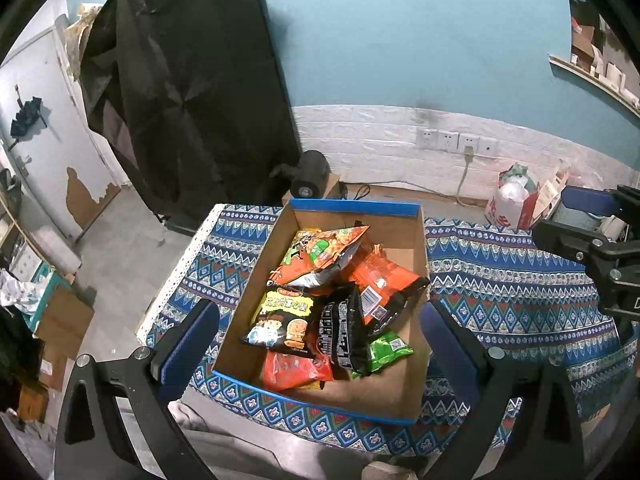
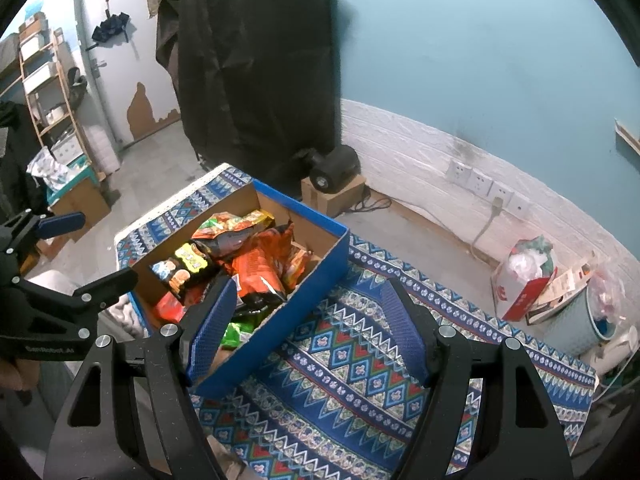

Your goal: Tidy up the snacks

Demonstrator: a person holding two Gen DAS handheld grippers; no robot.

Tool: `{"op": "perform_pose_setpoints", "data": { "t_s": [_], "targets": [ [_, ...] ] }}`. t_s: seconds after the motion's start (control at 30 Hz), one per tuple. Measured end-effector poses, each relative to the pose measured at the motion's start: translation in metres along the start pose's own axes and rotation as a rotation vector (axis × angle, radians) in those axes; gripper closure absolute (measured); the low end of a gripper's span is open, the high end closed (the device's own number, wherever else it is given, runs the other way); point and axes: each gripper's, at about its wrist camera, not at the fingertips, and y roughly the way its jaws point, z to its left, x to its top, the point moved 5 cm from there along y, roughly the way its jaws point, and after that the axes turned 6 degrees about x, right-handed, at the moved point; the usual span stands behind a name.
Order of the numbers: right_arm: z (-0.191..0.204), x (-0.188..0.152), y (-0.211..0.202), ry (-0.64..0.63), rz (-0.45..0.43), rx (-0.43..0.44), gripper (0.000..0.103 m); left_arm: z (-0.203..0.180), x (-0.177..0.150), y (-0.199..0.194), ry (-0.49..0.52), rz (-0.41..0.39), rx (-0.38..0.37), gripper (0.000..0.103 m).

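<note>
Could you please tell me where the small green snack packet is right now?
The green snack packet lies inside the cardboard box, at its near right end, tucked beside a black packet. In the right wrist view it peeks out low, just behind the box's blue wall.
</note>
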Motion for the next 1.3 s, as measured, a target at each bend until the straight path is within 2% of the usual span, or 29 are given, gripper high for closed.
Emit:
{"op": "perform_pose_setpoints", "data": {
  "t_s": [1.3],
  "targets": [
    [0.0016, -0.0007, -0.002, -0.002, 0.002, -0.002, 0.029, -0.0072, 0.0029, -0.0078, 0.031, -0.003, 0.006, 0.002]
  ]
}}
